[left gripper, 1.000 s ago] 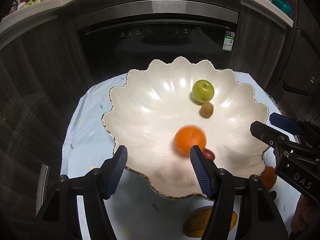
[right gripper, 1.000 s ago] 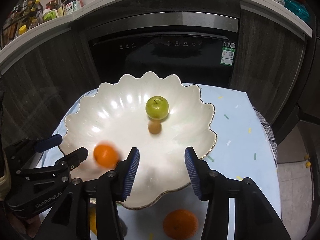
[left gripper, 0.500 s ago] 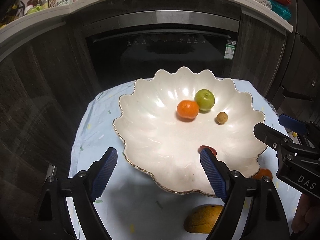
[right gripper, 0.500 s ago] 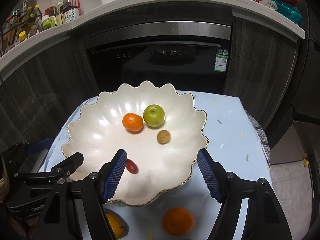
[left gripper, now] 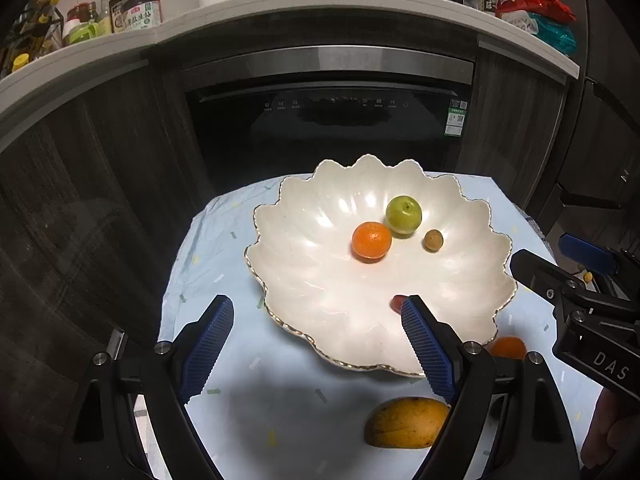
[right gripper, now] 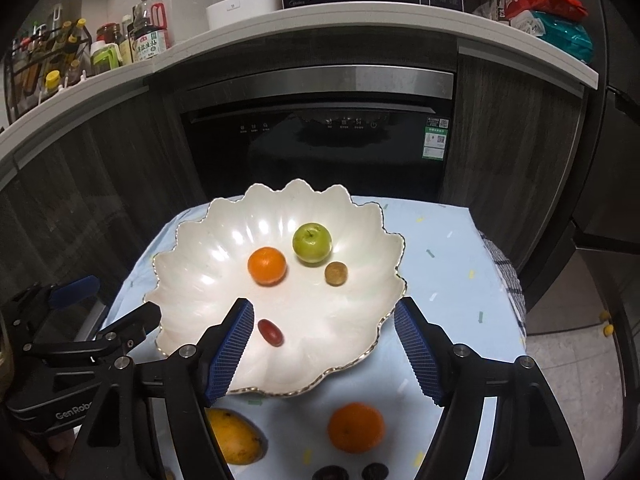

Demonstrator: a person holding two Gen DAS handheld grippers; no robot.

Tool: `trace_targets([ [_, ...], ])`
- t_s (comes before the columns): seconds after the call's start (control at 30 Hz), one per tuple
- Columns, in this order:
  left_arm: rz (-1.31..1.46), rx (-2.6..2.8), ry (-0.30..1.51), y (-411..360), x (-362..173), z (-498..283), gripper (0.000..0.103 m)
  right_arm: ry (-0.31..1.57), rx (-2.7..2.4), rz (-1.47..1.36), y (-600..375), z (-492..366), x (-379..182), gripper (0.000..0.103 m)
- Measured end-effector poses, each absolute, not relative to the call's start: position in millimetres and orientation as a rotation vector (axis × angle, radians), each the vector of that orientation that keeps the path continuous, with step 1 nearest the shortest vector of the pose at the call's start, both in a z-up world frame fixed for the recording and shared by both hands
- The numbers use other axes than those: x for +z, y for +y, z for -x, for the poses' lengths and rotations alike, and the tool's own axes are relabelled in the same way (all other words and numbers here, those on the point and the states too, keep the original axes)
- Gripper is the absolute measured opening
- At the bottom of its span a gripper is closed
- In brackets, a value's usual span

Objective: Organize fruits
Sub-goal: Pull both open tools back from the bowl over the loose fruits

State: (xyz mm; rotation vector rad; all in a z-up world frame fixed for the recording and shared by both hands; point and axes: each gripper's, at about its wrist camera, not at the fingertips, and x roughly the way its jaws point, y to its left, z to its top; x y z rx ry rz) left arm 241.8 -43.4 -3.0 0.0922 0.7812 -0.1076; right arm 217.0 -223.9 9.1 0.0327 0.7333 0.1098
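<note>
While both grippers hang released and empty, left gripper (left gripper: 316,344) and right gripper (right gripper: 324,346), the glossy scalloped white bowl (right gripper: 192,256) holds a dimpled orange (right gripper: 267,265), a smooth green apple (right gripper: 312,242) and two small fruits. Next, I judge, comes the oval mango (right gripper: 236,436) at 7 o'clock or the second orange (right gripper: 356,427) at 6 o'clock on the cloth (right gripper: 440,280).

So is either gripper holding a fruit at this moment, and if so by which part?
Nothing is held. The left gripper and the right gripper both stand open and empty, above the near edge of the bowl.
</note>
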Motion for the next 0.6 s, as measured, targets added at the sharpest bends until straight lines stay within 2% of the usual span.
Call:
trace_targets([
  [0.6,-0.097,-0.111,0.742,-47,17,-203,0.086,0.698,0.091,-0.039,-232,-179,27,0.074],
])
